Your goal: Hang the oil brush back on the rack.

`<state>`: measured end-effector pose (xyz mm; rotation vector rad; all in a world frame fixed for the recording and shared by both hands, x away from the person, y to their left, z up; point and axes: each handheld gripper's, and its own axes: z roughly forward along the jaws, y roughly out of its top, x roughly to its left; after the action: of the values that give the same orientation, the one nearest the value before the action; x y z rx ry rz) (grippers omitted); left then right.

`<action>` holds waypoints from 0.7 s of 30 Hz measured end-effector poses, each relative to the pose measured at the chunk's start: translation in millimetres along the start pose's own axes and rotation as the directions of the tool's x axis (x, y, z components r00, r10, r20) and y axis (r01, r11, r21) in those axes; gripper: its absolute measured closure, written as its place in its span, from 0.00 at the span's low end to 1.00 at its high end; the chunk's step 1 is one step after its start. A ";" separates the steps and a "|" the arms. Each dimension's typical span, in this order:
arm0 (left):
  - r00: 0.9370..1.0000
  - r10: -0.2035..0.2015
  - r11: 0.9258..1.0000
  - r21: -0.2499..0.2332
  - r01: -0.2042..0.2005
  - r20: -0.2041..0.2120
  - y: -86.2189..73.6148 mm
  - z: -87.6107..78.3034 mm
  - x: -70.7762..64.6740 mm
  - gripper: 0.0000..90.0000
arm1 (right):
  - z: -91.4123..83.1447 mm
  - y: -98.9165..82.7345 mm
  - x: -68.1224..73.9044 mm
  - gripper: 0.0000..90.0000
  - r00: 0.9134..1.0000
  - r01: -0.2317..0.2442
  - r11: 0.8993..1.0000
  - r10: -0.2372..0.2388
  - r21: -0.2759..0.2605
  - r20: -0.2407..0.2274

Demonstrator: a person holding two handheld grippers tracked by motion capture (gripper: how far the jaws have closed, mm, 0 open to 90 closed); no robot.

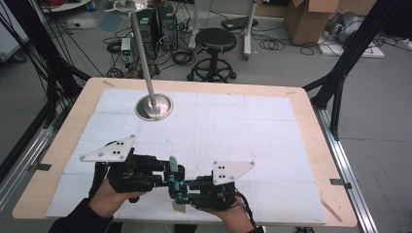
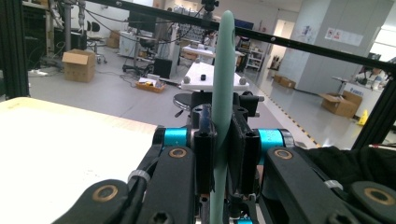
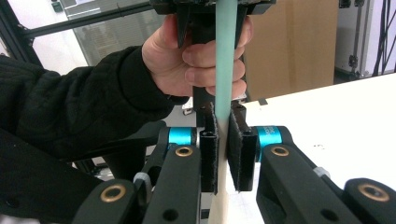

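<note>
Where clamped: slim mint-green handle [image 2: 222,93]

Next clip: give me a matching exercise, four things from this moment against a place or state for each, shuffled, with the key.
Things:
1. Green tool
2. Metal stand
3. Black stool
4. Cardboard box

Places or states:
A. on the floor just beyond the table's far edge
B. clamped by both tongs above the table's near edge
C. on the floor at the far right
D. standing on the far left part of the mat

Pairs: 1-B, 2-D, 3-A, 4-C

Both the left tongs and the right tongs grip the tool.
</note>
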<state>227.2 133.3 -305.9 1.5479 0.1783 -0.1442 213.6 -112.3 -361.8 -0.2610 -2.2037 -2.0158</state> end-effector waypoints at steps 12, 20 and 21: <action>0.989 0.019 1.000 -0.005 -0.020 -0.148 13.3 -20.5 19.9 0.92 | -27.9 4.1 1.2 0.38 0.960 0.022 1.000 -0.022 0.004 0.279; 0.975 0.002 1.000 -0.030 -0.009 -0.224 34.7 -42.6 49.8 0.92 | -67.6 1.5 1.3 0.28 0.860 0.055 0.995 -0.089 0.082 0.503; 0.972 0.000 1.000 -0.027 -0.007 -0.234 37.6 -45.1 53.8 0.92 | -73.8 0.5 0.7 0.28 0.848 0.051 0.995 -0.088 0.084 0.523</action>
<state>286.5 180.2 -280.8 1.5353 0.3625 0.0446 212.2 -185.8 -354.6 -0.8298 -2.6156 -2.0886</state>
